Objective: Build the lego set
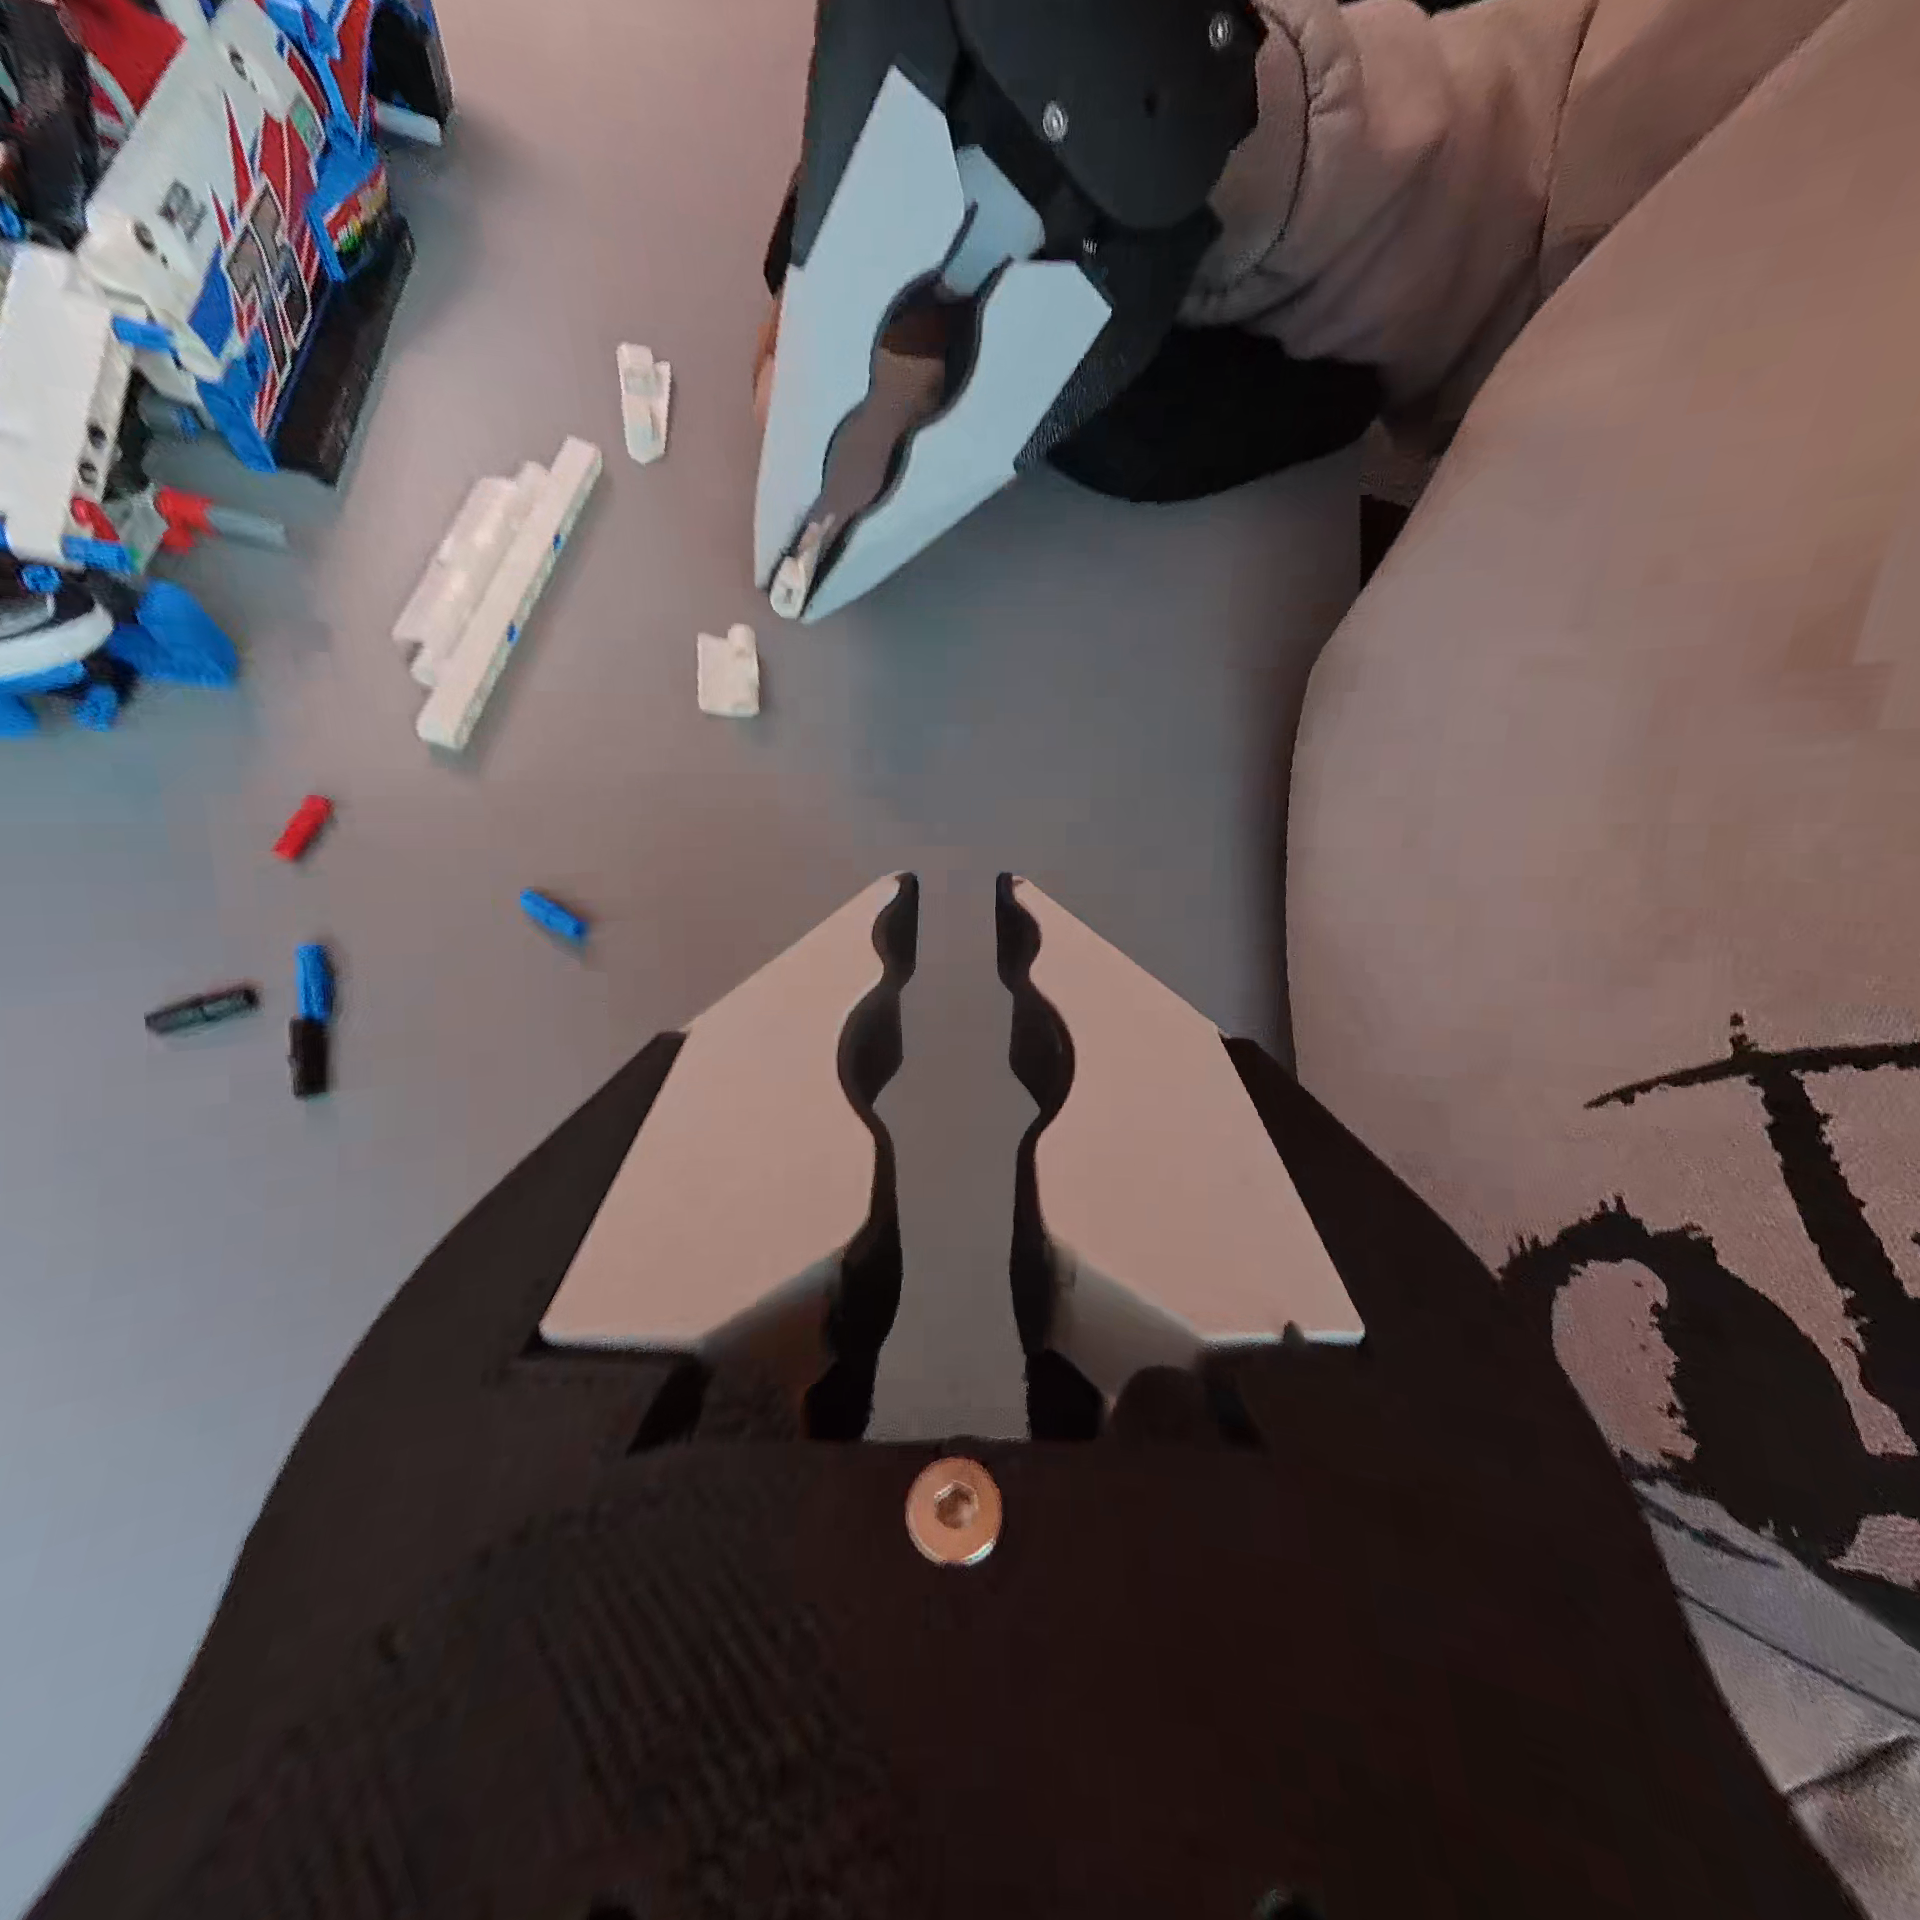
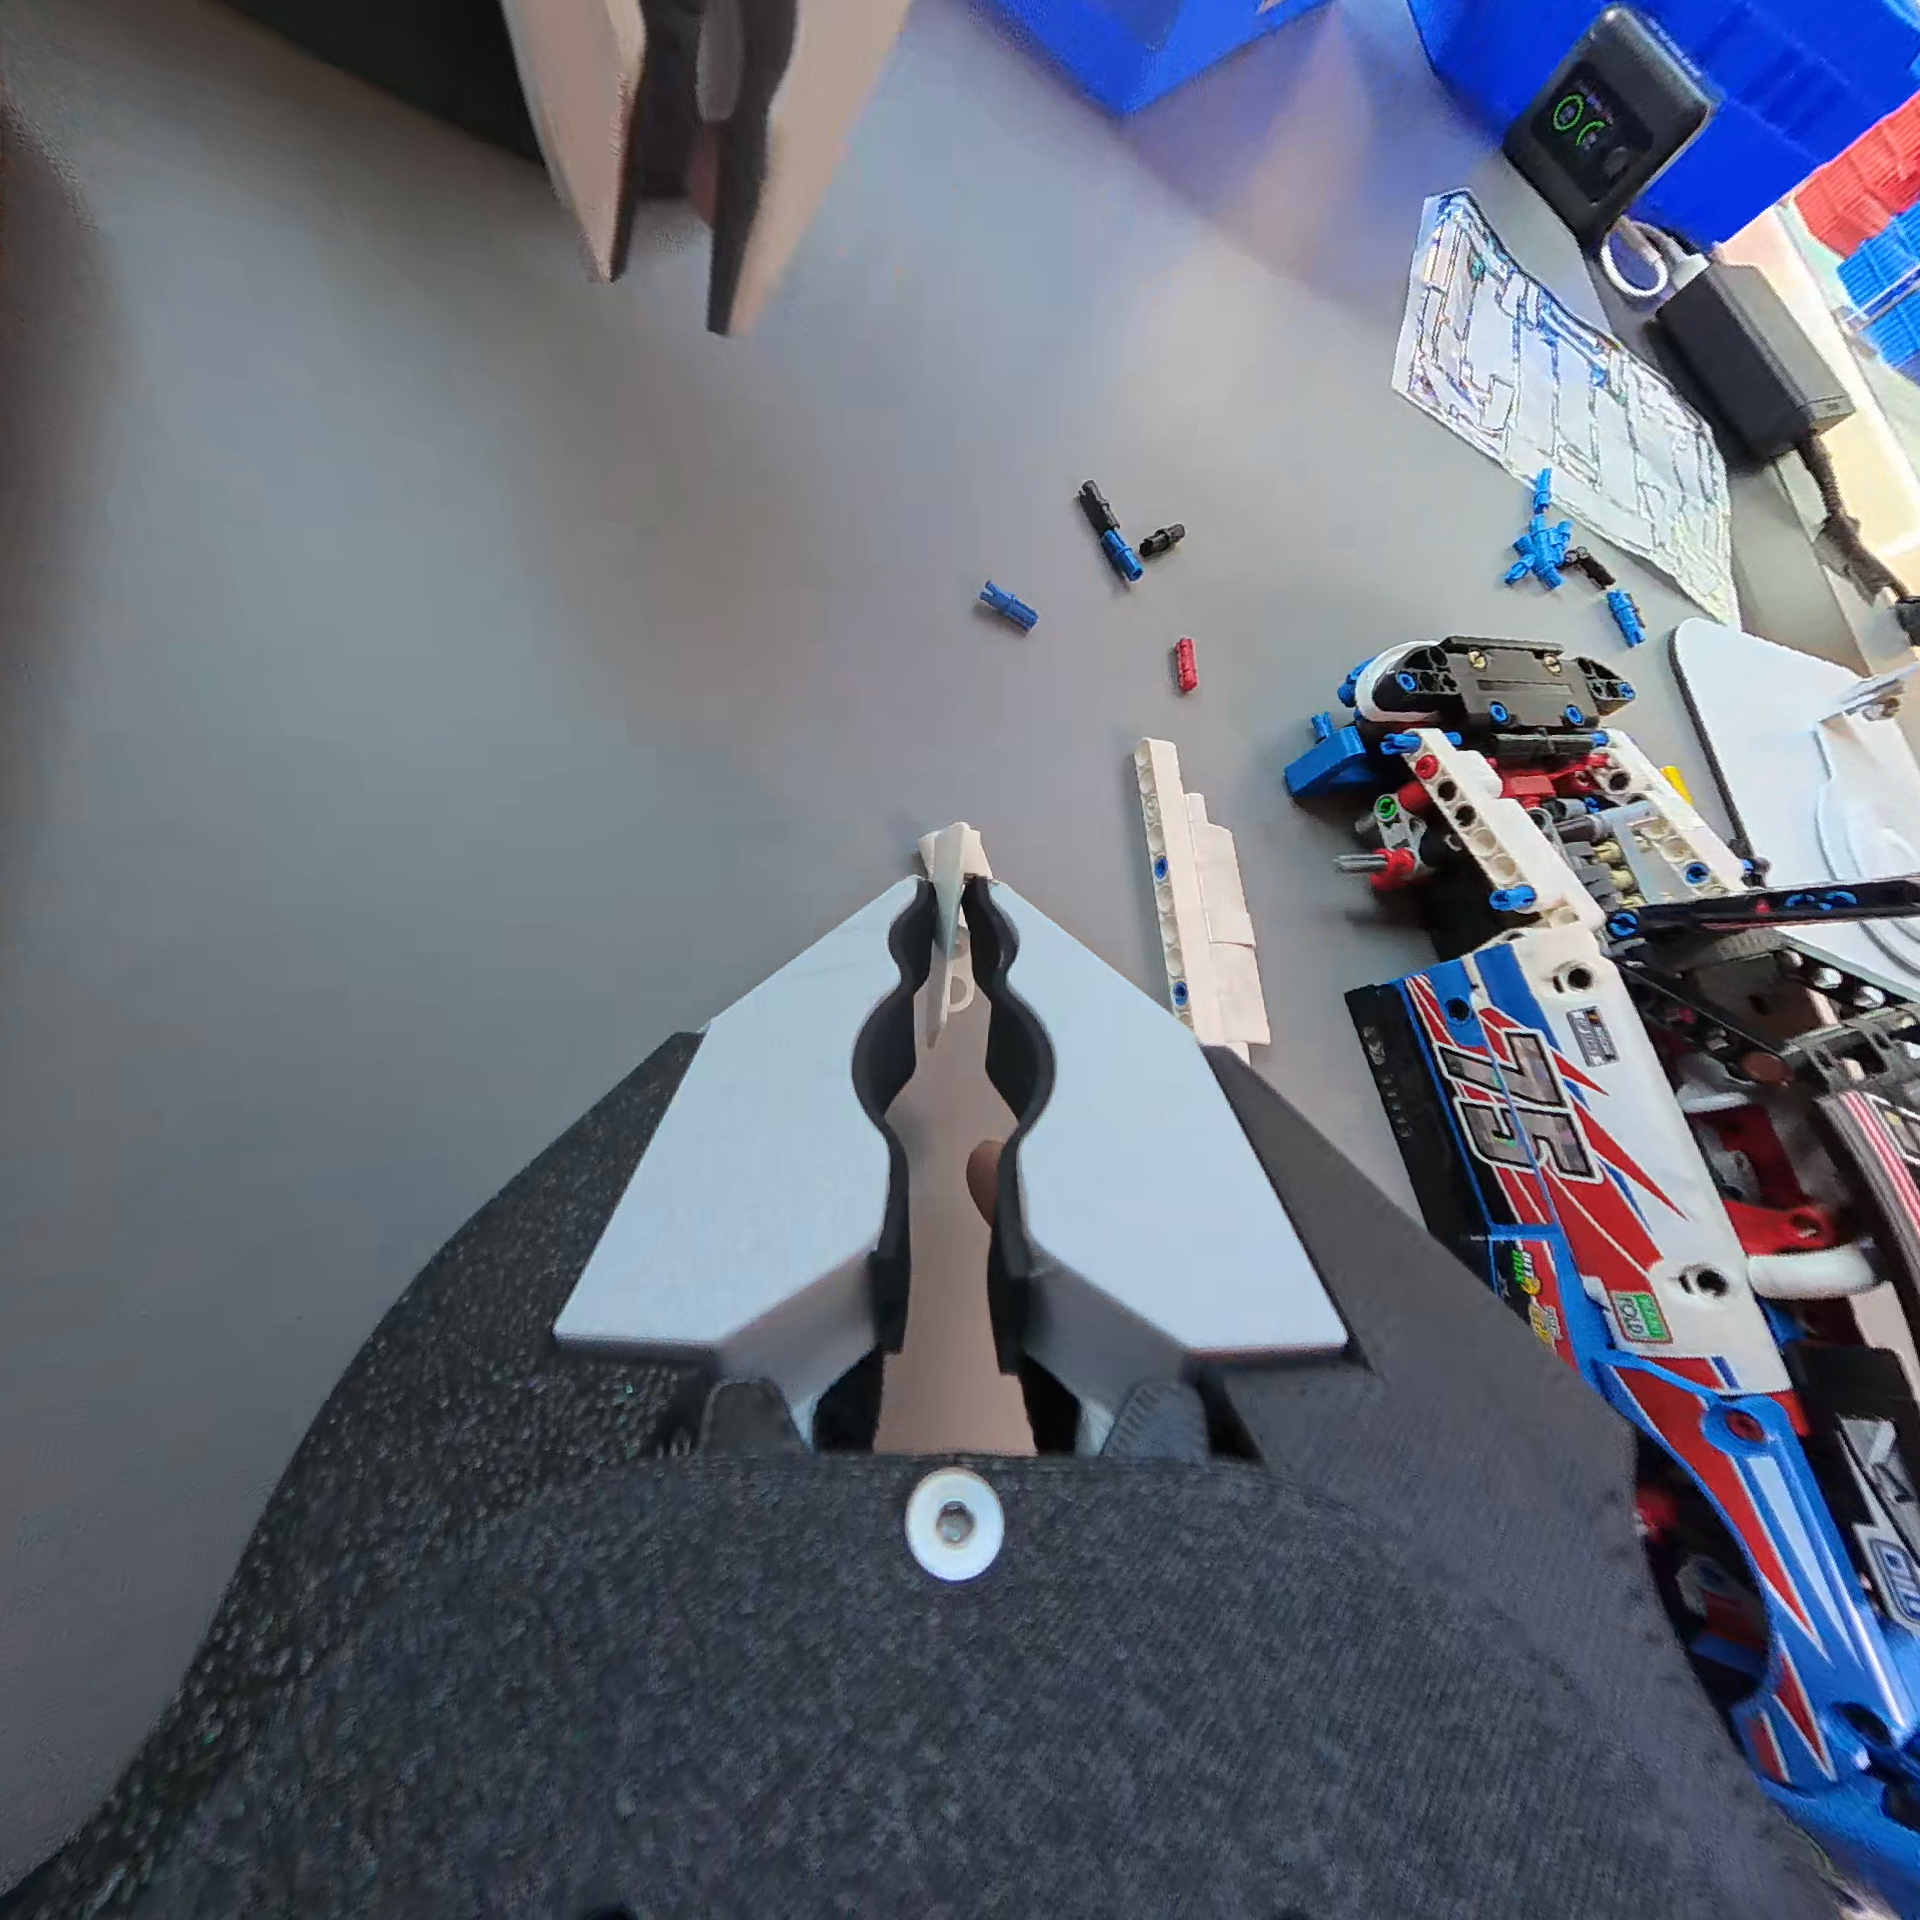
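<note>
White piece [image 2: 951, 914] | pinched at the tips of your right hand-held gripper [image 2: 948, 883], long axis along the fingers | white beam [image 2: 1195, 894] lies just right of it on the surface [image 2: 416, 623], lengthwise near-to-far; car [image 2: 1558, 1039] farther right | your left hand-held gripper [image 1: 956, 883] hangs slightly parted, empty, farther off | right is nearer.

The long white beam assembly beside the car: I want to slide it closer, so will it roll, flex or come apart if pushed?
The long white beam assembly lies flat on the grey table, so it should slide, not roll. It looks like rigid plastic, so probably stiff and light. It seems built from several pieces joined with blue pins, so a push on one end might loosen a joint.
</note>
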`<action>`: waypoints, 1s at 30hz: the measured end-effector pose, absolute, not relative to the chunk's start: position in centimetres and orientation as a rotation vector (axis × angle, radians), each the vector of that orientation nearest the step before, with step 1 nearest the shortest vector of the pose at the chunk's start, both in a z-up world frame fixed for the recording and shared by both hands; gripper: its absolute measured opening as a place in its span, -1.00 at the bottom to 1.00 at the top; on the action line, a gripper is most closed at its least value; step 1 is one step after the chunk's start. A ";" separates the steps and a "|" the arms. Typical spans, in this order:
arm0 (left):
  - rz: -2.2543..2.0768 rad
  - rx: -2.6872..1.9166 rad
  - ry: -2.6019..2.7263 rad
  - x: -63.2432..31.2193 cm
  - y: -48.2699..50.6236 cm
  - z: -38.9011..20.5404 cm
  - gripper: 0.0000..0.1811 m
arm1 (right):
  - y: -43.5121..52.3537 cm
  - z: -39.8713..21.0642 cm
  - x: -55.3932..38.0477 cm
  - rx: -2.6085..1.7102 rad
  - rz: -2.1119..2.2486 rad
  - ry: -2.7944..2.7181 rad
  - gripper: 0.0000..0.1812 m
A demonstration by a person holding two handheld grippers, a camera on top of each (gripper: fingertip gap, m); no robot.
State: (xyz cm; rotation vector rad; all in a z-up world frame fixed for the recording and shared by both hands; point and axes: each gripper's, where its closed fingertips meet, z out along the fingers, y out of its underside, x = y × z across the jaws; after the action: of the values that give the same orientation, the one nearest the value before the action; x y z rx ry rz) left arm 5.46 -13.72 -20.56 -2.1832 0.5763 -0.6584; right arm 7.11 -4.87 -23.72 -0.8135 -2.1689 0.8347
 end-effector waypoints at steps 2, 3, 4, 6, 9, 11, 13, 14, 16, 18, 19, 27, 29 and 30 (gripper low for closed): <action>-0.631 -2.208 0.531 5.3 -15.4 -21.1 -0.85 | -4.9 -23.8 7.1 -0.819 0.837 -2.169 -0.95; -0.626 -2.210 0.510 5.4 -16.1 -21.2 -0.84 | -4.9 -23.8 7.0 -0.818 0.835 -2.167 -0.95; -0.614 -2.212 0.486 5.4 -16.7 -21.2 -0.84 | -4.9 -23.8 7.0 -0.818 0.831 -2.163 -0.95; -0.586 -2.218 0.454 5.4 -17.8 -21.4 -0.84 | -4.8 -23.6 6.9 -0.821 0.828 -2.151 -0.95; -0.559 -2.219 0.452 5.9 -19.2 -21.5 -0.82 | -4.8 -23.3 6.8 -0.829 0.846 -2.130 -0.95; -0.536 -2.225 0.496 6.7 -20.1 -21.7 -0.81 | -4.9 -23.1 6.8 -0.830 0.850 -2.121 -0.95; -0.497 -2.242 0.553 7.5 -21.0 -22.1 -0.80 | -4.8 -23.1 6.8 -0.825 0.837 -2.114 -0.95; -0.488 -2.248 0.579 7.9 -21.5 -22.3 -0.80 | -4.8 -23.0 6.8 -0.822 0.830 -2.110 -0.95; -0.470 -2.254 0.612 8.7 -22.2 -22.7 -0.80 | -4.7 -23.0 6.8 -0.818 0.824 -2.105 -0.95; -0.452 -2.261 0.620 9.1 -22.7 -23.1 -0.80 | -4.7 -23.0 6.7 -0.819 0.823 -2.099 -0.95; -0.463 -2.254 0.624 9.5 -23.0 -23.1 -0.80 | -4.6 -23.0 6.7 -0.820 0.823 -2.097 -0.95; -0.409 -2.174 0.764 12.7 -24.1 -23.8 -0.81 | -4.5 -23.2 6.7 -0.818 0.811 -2.095 -0.95; -0.368 -2.178 0.779 12.9 -24.0 -24.3 -0.81 | -4.5 -23.2 6.7 -0.821 0.811 -2.096 -0.95; -0.348 -2.185 0.786 12.8 -24.0 -24.5 -0.81 | -4.5 -23.2 6.7 -0.822 0.811 -2.096 -0.95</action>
State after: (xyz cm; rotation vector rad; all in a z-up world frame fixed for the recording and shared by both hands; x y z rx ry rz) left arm 12.85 -23.98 -24.52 -2.1846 0.7865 -0.3477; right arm 6.67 -4.47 -23.22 -0.8217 -2.0960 0.8107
